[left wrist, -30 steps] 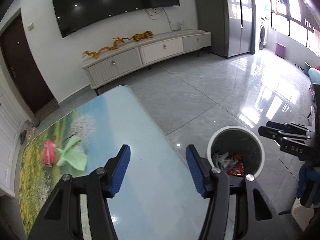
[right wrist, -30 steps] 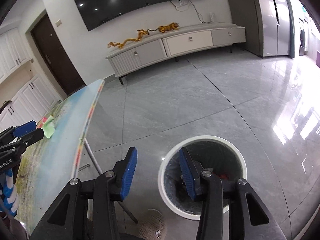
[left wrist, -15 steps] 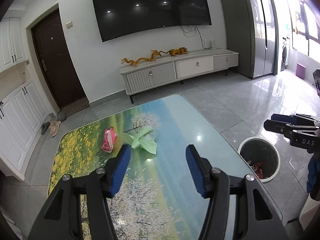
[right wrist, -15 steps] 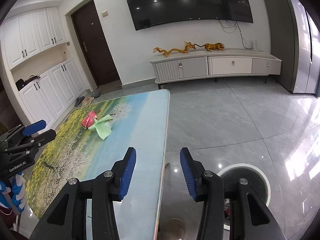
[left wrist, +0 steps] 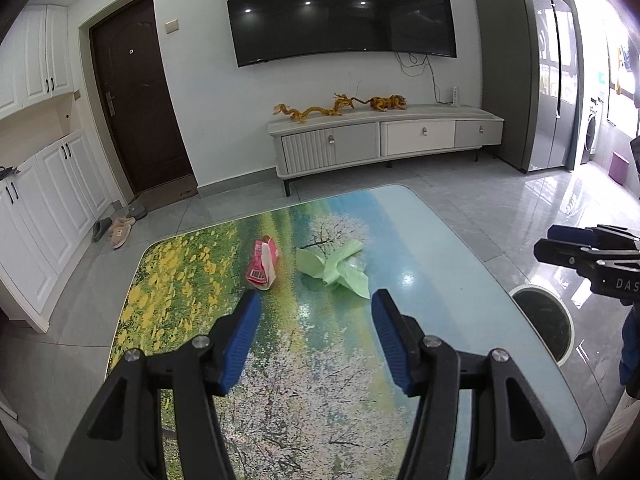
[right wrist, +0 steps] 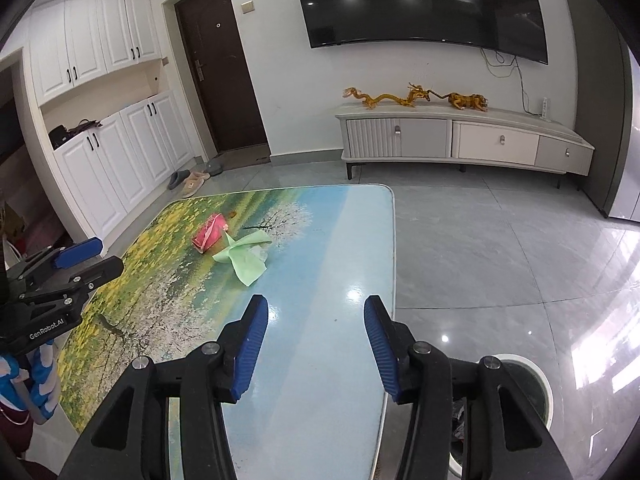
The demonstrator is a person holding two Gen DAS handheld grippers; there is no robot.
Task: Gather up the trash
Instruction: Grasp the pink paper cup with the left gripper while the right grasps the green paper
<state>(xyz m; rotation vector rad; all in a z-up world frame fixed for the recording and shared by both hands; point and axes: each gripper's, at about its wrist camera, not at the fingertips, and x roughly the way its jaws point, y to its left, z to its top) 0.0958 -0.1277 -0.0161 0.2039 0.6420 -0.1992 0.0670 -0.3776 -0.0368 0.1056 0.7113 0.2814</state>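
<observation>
Both of our grippers have swung away from the trash bin point(left wrist: 542, 322) and now face the table point(left wrist: 420, 240). We hold the left gripper point(left wrist: 316, 336) over the near half of the table, jaws apart and empty — the right gripper point(right wrist: 316, 338) likewise, near the table's right edge. A pink wrapper point(left wrist: 263, 264) and a crumpled green bag point(left wrist: 340, 268) lie just beside each other toward the far end. The bin stands on the floor off the right edge.
</observation>
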